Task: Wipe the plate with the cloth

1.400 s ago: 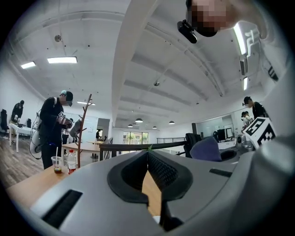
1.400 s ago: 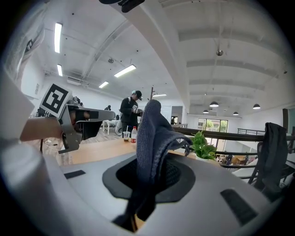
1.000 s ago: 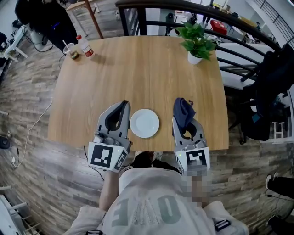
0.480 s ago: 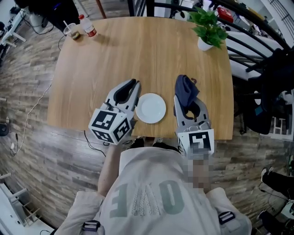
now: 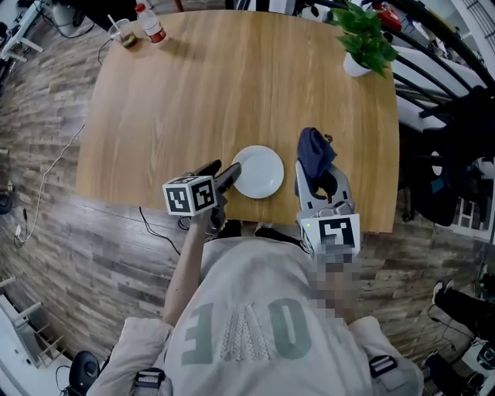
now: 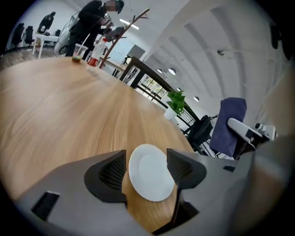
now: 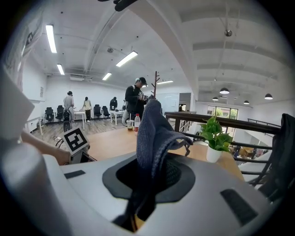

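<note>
At the near edge of the worktop (image 5: 232,85), the left gripper (image 5: 224,175) has its jaws spread. They have just been opening, and the rim of the white plate (image 5: 260,172) shows in the gap, with no pad pressing on it. The plate lies flat, close to the middle of that near edge. Just to its right, the right gripper (image 5: 313,172) keeps its jaws pinched on the dark blue cloth (image 5: 313,148), which stands up, apart from the plate. I think the danger is the grasp: if the left jaws close badly, they can push the plate away or over the near edge. A potted plant (image 5: 362,35) stands at the far right corner, and a bottle (image 5: 151,22) at the far left corner.
</note>
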A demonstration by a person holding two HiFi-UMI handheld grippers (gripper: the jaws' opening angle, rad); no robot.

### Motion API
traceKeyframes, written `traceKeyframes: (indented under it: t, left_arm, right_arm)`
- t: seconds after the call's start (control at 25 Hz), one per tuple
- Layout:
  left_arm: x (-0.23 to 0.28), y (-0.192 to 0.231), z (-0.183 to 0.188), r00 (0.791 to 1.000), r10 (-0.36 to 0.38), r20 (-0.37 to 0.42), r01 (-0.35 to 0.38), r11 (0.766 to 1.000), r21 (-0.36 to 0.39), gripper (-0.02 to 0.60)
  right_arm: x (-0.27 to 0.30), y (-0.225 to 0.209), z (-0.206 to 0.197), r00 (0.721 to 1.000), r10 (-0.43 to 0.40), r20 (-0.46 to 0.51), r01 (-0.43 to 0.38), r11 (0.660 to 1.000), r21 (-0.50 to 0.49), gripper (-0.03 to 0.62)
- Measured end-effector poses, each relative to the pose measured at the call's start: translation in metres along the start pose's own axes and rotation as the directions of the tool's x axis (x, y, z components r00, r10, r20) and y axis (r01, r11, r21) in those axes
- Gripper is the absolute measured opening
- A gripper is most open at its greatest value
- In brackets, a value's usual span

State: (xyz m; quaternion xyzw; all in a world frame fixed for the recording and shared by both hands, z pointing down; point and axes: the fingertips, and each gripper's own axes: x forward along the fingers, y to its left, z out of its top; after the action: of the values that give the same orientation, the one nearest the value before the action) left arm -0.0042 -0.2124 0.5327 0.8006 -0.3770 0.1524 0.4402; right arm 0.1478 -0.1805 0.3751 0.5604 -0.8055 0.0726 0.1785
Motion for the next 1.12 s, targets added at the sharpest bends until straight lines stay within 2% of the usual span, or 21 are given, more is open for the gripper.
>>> traceKeyframes:
  t: [0.16,0.28,0.36,0.76,0.96,1.04,1.12]
  left_arm:
    - [0.009,0.010,-0.028,0.997,-0.017,-0.080,0.008,0.993,-0.117,0.272]
    - [0.015,0.011,-0.036,0.995,-0.070,-0.078,0.050,0.970,-0.237,0.272]
    - [0.017,0.012,-0.041,0.993,-0.085,-0.083,0.059,0.960,-0.273,0.272]
    - [0.029,0.009,-0.047,0.988,-0.108,-0.114,0.070,0.952,-0.297,0.202]
    - [0.031,0.017,-0.058,0.985,-0.056,-0.164,0.007,0.958,-0.286,0.046]
    - [0.030,0.018,-0.059,0.987,-0.052,-0.152,0.003,0.953,-0.303,0.044]
    - [0.031,0.019,-0.058,0.988,-0.056,-0.142,0.007,0.947,-0.321,0.043]
  right_arm:
    - [0.001,-0.003,-0.009,1.000,-0.008,-0.022,0.008,1.000,0.019,0.055]
    - [0.004,-0.004,-0.011,0.999,-0.010,-0.035,0.011,1.000,0.016,0.055]
    - [0.004,-0.005,-0.013,0.999,-0.015,-0.043,0.016,1.000,0.012,0.057]
    - [-0.001,-0.008,-0.025,0.997,-0.024,-0.067,0.025,1.000,0.017,0.055]
    - [0.000,-0.006,-0.028,0.997,-0.019,-0.074,0.020,1.000,0.009,0.055]
    - [0.004,-0.004,-0.032,0.995,-0.018,-0.102,0.015,0.999,-0.030,0.055]
    - [0.014,-0.002,-0.046,0.984,-0.013,-0.179,-0.012,0.990,-0.137,0.057]
